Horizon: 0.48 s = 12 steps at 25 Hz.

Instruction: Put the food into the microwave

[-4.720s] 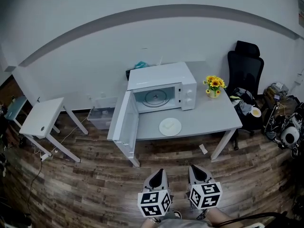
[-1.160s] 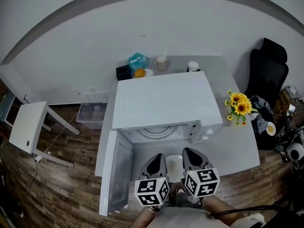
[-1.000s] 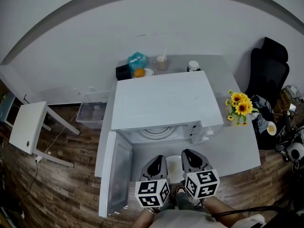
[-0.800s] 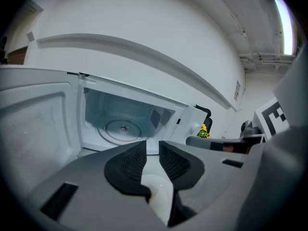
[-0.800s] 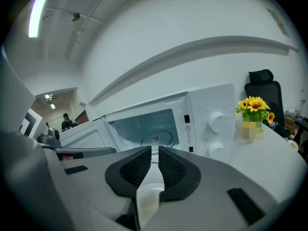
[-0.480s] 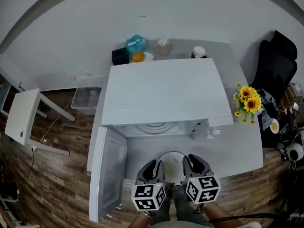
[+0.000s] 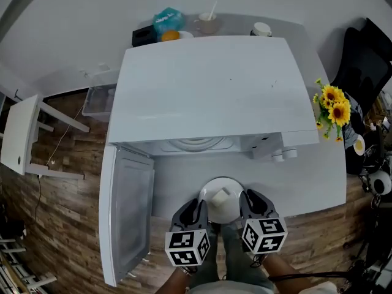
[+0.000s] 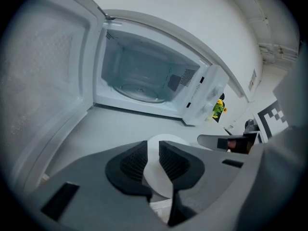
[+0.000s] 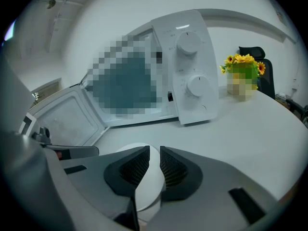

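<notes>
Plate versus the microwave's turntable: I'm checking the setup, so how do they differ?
The plate is opaque white and sits on the table before the microwave; the turntable is clear glass inside it. The plate carries a pale piece of food; the turntable is bare. Both are round.

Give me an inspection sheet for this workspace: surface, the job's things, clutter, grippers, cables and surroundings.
Surface: grey table, no spills seen.
Job's things: white plate with a pale piece of food, on the table before the microwave; its door is open, and the cavity holds only the turntable.
Clutter: sunflowers right of the microwave; cup, orange, teal bag and jar behind it.
Grippers: left gripper and right gripper flank the plate, jaws narrowly apart, gripping nothing.
Cables: thin cord on the floor at left.
Surroundings: wood floor, small white table, plastic bin, black chair.
</notes>
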Motion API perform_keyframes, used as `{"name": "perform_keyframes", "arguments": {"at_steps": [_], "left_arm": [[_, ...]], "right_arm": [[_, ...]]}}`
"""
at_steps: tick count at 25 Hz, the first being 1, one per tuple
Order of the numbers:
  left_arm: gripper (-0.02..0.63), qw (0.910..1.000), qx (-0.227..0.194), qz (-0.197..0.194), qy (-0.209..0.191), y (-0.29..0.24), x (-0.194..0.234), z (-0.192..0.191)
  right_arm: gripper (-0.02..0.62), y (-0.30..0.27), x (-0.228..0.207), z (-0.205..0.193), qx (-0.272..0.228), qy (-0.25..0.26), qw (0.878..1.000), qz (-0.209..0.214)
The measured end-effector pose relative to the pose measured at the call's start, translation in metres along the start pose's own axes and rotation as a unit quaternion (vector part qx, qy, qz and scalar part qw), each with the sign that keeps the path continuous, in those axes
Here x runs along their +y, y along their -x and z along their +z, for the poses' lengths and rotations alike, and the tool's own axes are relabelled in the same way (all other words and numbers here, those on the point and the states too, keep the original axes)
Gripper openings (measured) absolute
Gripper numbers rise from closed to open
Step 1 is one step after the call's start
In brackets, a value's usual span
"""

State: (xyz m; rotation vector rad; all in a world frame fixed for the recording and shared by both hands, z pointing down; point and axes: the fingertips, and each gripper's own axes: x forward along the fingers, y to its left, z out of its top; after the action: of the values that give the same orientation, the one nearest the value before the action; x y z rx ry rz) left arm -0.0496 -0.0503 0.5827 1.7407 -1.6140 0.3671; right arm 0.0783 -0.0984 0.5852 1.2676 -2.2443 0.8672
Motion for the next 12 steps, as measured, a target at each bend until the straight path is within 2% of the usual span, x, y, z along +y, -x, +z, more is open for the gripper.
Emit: {"name": "perform_keyframes", "arguments": {"at_steps": [12], "left_arm": [[0.074, 0.9993, 0.026, 0.019, 0.019, -0.009, 0.016, -0.029]], "right_arm": [[0.055, -0.006, -0.012, -0.030, 0.030, -0.009, 0.999, -0.015]]}}
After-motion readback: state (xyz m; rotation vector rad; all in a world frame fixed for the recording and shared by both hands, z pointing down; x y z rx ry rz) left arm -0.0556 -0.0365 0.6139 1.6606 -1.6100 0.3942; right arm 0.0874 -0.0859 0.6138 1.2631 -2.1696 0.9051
